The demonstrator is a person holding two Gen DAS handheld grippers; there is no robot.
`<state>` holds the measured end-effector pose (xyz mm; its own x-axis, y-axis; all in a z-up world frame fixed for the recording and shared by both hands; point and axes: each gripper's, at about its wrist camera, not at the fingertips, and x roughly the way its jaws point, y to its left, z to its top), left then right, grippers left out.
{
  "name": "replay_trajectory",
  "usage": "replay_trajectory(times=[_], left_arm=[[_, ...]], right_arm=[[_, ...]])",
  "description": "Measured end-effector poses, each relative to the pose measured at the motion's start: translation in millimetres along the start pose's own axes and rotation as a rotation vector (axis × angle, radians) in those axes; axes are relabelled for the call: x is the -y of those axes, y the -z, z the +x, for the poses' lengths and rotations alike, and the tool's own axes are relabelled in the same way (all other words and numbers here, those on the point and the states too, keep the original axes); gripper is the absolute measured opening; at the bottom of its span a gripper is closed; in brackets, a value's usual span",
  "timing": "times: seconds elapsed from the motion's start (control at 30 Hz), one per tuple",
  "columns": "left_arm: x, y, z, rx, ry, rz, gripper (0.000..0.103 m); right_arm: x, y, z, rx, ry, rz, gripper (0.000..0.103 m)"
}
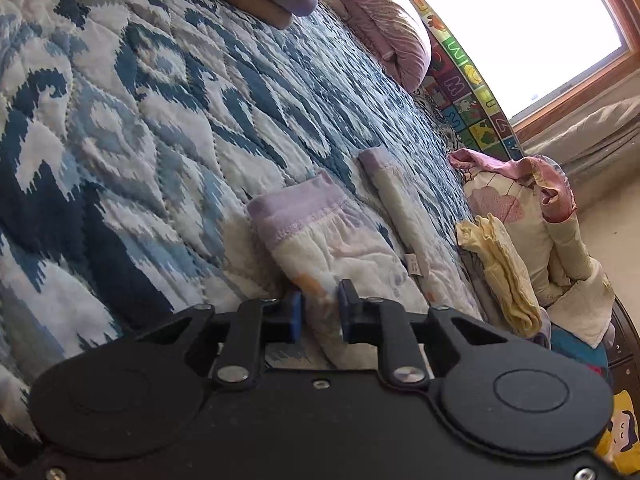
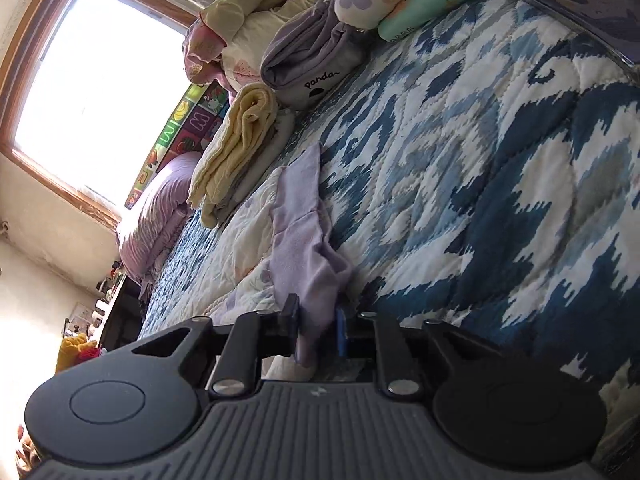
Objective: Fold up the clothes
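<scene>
A small pair of pale printed pants (image 1: 332, 240) with lilac cuffs lies on the blue and white quilt (image 1: 140, 120). My left gripper (image 1: 319, 312) is shut on the pants' leg, cloth bunched between its blue pads. In the right wrist view the same pants (image 2: 248, 240) lie flat, with the lilac waistband (image 2: 304, 240) running toward me. My right gripper (image 2: 318, 332) is shut on that lilac band, which is pinched between its pads just above the quilt (image 2: 480, 184).
A folded yellow cloth (image 2: 240, 148) and a grey "panda" garment (image 2: 316, 52) lie in a pile at the bed's edge with other clothes (image 1: 520, 208). A lilac pillow (image 1: 384, 28), an alphabet mat (image 1: 472, 80) and a bright window (image 2: 92, 80) stand beyond.
</scene>
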<state>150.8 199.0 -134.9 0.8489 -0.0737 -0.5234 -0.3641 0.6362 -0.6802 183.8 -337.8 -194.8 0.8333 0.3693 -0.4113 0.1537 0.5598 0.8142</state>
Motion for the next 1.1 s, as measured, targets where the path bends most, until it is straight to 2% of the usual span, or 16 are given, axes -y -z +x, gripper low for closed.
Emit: replay_trajectory(times=[0.17,0.2,0.27,0.33,0.43,0.53,0.57,0.6,0.67,0.83,0.9,0.97,1.0,1.03,1.07,1.1], left_arm=[[14,3,-16,0.035,-0.009,0.145,0.008],[11,4,-11,0.006,-0.028,0.145,0.008],[-4,7,4,-0.059,-0.06,0.106,0.013],[-11,3,-1,-0.046,-0.036,0.052,0.018],[-13,0,-13,0.001,-0.052,0.055,0.027],[-25,-3,-16,-0.019,-0.017,-0.034,0.03],[-26,-3,-17,-0.02,-0.001,-0.056,0.033],[-26,-2,-19,-0.02,0.012,-0.069,0.041],[-26,-2,-21,-0.025,0.037,-0.092,0.044],[-20,3,-14,-0.039,0.042,-0.089,0.043],[-15,5,-10,-0.031,0.035,-0.07,0.042],[-11,6,-5,-0.021,0.008,-0.039,0.029],[-9,7,-4,-0.012,-0.009,-0.019,0.014],[-7,7,-5,-0.001,-0.027,0.002,0.013],[-4,8,-8,0.014,-0.035,0.02,0.013],[1,8,-13,0.023,-0.047,0.052,0.013]], right_arm=[[-14,-3,-23,0.071,-0.032,-0.051,0.009],[-12,-2,-26,0.07,-0.012,-0.047,0.009],[-3,0,-21,0.022,0.07,-0.042,0.01],[1,1,-20,0.027,0.085,-0.039,0.01],[-5,2,-34,0.107,0.125,-0.081,0.011],[10,-1,-49,0.177,0.116,0.027,0.014],[12,-2,-49,0.172,0.103,0.042,0.018],[13,-2,-49,0.16,0.091,0.042,0.03],[14,1,-48,0.142,0.064,0.04,0.043],[4,9,-35,0.064,0.024,-0.011,0.047],[0,11,-30,0.063,0.041,-0.04,0.038],[-2,13,-24,0.07,0.06,-0.062,0.032],[-2,13,-22,0.072,0.054,-0.064,0.028],[-3,13,-19,0.074,0.046,-0.065,0.023],[-4,12,-16,0.065,0.038,-0.073,0.008],[-6,12,-17,0.073,0.043,-0.085,0.007]])
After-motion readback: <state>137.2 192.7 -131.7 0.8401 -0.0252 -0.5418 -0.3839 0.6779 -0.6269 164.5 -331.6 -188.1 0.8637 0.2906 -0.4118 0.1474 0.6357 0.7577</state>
